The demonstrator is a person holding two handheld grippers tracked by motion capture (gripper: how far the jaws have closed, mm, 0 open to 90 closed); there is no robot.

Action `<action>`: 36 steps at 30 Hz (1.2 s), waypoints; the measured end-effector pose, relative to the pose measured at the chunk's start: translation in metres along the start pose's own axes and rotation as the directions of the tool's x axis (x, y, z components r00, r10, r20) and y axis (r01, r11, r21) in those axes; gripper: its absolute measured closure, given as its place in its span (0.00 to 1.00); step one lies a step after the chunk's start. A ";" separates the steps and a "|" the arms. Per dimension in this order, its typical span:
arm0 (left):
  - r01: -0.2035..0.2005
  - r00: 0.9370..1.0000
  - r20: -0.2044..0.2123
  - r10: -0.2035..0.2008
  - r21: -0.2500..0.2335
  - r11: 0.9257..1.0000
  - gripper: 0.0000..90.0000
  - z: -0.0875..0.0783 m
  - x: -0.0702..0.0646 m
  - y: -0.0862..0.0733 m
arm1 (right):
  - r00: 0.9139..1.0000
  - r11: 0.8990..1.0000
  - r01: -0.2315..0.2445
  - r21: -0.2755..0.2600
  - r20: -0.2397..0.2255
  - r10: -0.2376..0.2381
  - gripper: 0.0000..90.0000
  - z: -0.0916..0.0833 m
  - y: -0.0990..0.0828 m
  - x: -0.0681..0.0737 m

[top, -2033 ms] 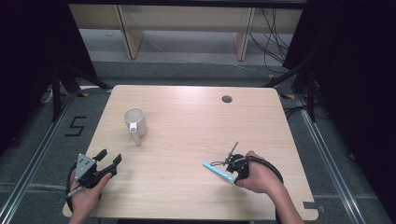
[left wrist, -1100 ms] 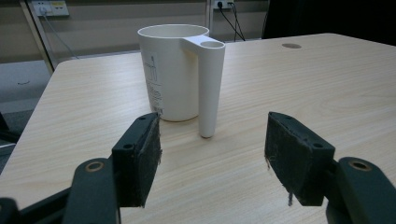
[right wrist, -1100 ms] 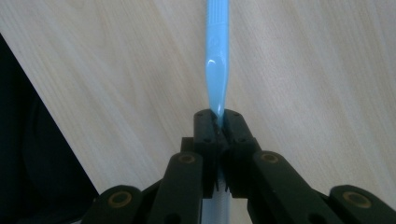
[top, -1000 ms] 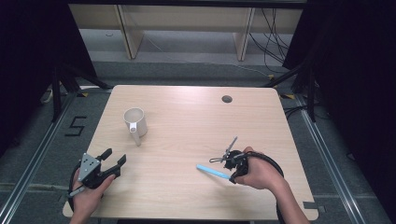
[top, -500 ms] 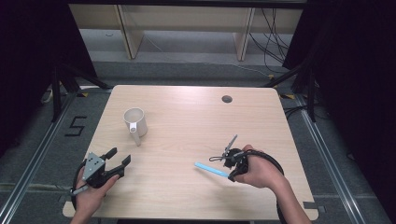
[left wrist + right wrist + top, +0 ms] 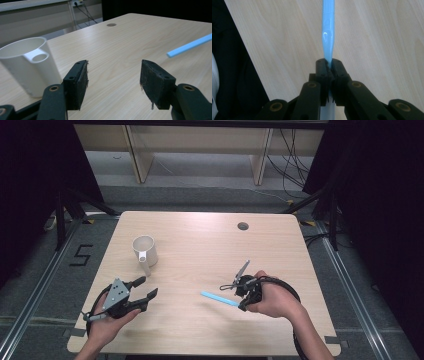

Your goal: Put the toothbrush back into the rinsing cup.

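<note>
While the right claw (image 6: 329, 65) is clamped tight on the blue stick (image 6: 327, 30), holding it low over the desk (image 6: 200, 245) with the free end pointing toward the person's left, probably to keep it steady for a drop into the white cup (image 6: 145, 251). The left claw (image 6: 143, 288) is wide apart and empty; its jaws have just been narrowing slightly, nothing between them, and it points near the cup, likely to brace it.
</note>
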State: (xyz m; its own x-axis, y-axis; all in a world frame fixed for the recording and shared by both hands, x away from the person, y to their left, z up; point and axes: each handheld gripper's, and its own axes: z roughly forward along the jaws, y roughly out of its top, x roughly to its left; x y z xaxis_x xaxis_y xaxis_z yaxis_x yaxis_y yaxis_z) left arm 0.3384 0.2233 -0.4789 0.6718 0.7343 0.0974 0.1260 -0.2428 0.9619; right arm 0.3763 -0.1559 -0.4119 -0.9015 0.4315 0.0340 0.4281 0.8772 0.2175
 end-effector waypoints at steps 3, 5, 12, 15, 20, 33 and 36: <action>0.008 0.999 0.041 -0.008 -0.004 1.000 0.43 0.007 -0.005 0.005 | 1.000 1.000 0.007 -0.004 -0.017 -0.007 0.95 -0.004 0.008 0.002; 0.005 0.999 0.050 -0.005 -0.002 1.000 0.43 0.009 -0.006 0.007 | 1.000 1.000 0.011 -0.004 -0.015 -0.011 0.96 -0.005 0.010 0.002; -0.074 0.987 0.144 0.070 0.018 0.997 0.45 0.021 -0.018 0.017 | 0.999 0.999 0.052 0.015 -0.008 -0.052 0.95 -0.006 0.027 0.006; -0.089 0.983 0.161 0.083 0.029 0.996 0.45 0.024 -0.020 0.019 | 0.998 0.998 0.061 0.018 -0.010 -0.061 0.96 -0.006 0.031 0.007; -0.113 0.970 0.223 0.100 0.050 0.992 0.45 0.033 -0.029 0.022 | 0.998 0.998 0.066 0.022 -0.016 -0.066 0.95 -0.005 0.035 0.009; -0.174 0.942 0.305 0.141 0.084 0.981 0.45 0.051 -0.040 0.021 | 0.994 0.994 0.104 0.023 -0.043 -0.103 0.95 -0.004 0.047 0.012; -0.180 0.939 0.312 0.146 0.085 0.980 0.44 0.053 -0.041 0.020 | 0.992 0.993 0.119 0.020 -0.046 -0.118 0.95 -0.004 0.050 0.012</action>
State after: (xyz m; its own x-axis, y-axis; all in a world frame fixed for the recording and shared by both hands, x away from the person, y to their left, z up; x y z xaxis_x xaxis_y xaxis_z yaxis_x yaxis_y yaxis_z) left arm 0.3518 0.1545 -0.4775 0.8767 0.4565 0.1519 0.0646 -0.4245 0.9031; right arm 0.3866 -0.1080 -0.3969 -0.9476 0.3149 0.0533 0.3191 0.9262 0.2008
